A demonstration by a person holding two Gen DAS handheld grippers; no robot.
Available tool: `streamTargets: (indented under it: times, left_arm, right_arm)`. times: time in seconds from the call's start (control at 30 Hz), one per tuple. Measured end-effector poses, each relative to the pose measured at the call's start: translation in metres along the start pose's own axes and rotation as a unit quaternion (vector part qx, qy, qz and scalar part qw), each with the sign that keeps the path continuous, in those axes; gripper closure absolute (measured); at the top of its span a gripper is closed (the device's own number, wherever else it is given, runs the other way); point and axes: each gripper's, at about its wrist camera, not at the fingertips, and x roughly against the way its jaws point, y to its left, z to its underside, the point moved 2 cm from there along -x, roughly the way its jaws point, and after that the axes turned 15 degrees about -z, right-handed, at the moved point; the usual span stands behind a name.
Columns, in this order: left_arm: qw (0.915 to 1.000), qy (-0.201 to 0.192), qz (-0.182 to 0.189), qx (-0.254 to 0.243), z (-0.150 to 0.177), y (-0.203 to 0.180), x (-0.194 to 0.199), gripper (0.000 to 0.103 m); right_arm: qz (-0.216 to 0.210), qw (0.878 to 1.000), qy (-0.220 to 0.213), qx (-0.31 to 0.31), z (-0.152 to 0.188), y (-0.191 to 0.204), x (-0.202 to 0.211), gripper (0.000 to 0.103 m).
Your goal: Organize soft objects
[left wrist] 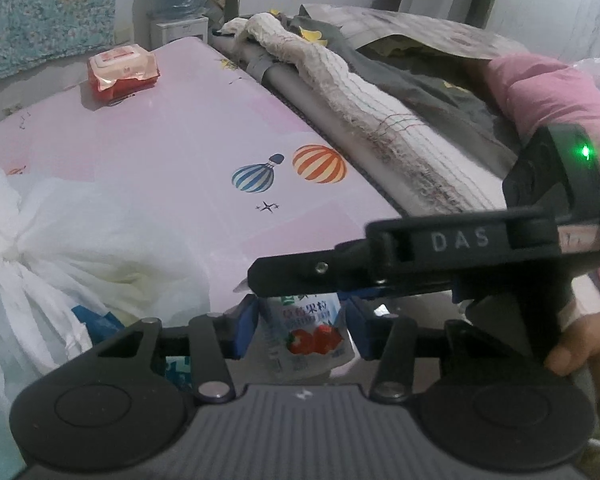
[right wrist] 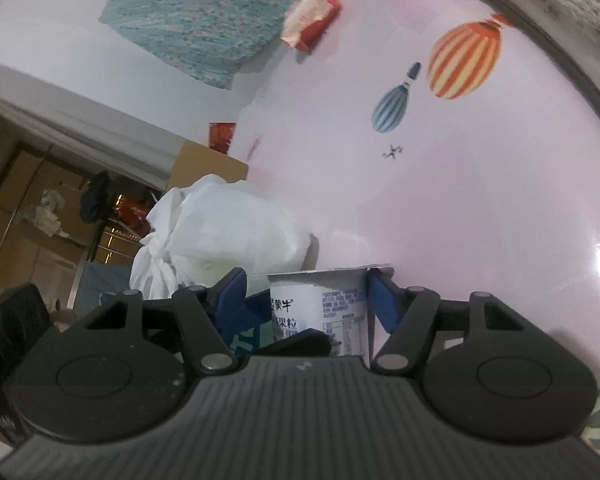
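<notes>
We've got both tools, left (left wrist: 300, 326) and right (right wrist: 308, 304), spread around the yogurt cup (right wrist: 320, 304) at 6 o'clock, not clamped; thin walls dent, so pinch lightly mid-body.

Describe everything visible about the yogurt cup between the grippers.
The yogurt cup is a small white plastic pot with blue Chinese print, a strawberry picture and a nutrition table. Its foil lid looks peeled, an edge sticking out at the rim. It sits between the blue fingers of the right gripper; contact is unclear. The left gripper also brackets it, over the pink balloon-print surface.
</notes>
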Motion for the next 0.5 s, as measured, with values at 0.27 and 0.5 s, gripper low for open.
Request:
streamTargets:
  times: [0.27,0.5]
  left_arm:
    - [0.9993,0.014,0.026,0.023,0.008,0.016,0.021,0.052]
    - [0.9959,0.008,0.026,0.086,0.007,0.047,0.04,0.052]
  right_arm:
    - [0.015,0.994,-0.043,0.1,0.003,0.011,0.021,0.038]
    - [0.042,0.981,-0.04,0.185,0.013,0.023,0.031,0.038]
